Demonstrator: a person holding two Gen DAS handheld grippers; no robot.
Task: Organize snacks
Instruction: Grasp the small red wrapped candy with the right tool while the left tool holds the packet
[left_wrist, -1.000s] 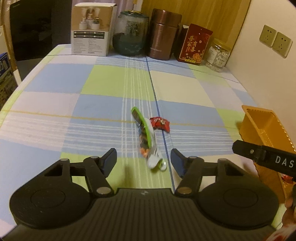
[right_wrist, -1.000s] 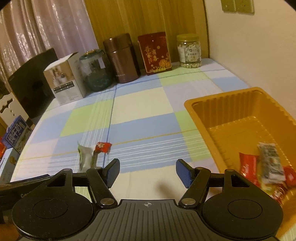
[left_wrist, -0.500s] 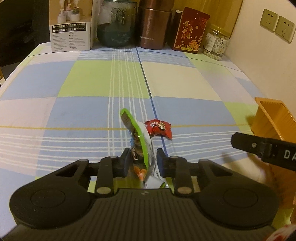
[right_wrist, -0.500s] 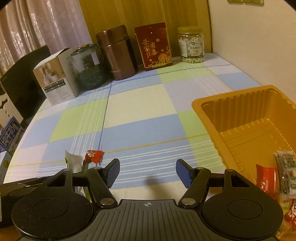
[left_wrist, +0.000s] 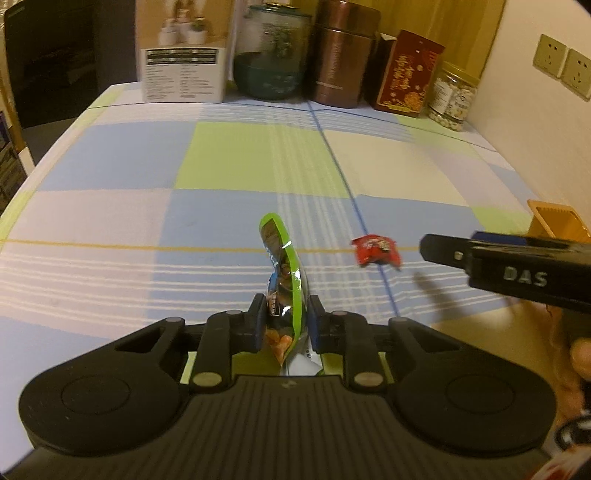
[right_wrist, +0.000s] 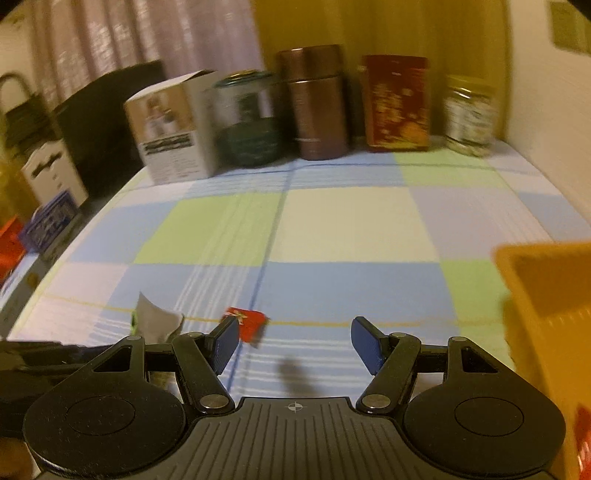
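Note:
My left gripper (left_wrist: 286, 323) is shut on a green-edged snack packet (left_wrist: 282, 269) and holds it upright above the checked tablecloth. A small red snack packet (left_wrist: 376, 250) lies on the cloth just to its right; it also shows in the right wrist view (right_wrist: 251, 325), in front of the left fingertip. My right gripper (right_wrist: 293, 341) is open and empty, low over the cloth. The green packet's pale back (right_wrist: 153, 321) shows at the left of the right wrist view. The orange tray (right_wrist: 543, 291) stands at the right.
A white box (left_wrist: 183, 55), a glass jar (left_wrist: 273, 55), a brown canister (left_wrist: 341, 59), a red tin (left_wrist: 406, 74) and a nut jar (left_wrist: 452, 98) line the table's far edge. A wall runs along the right side. Boxes (right_wrist: 48, 221) stand off the table's left edge.
My left gripper has lifted the green packet off the cloth, away from the red packet. My right gripper has swung left, toward the red packet, so less of the tray shows.

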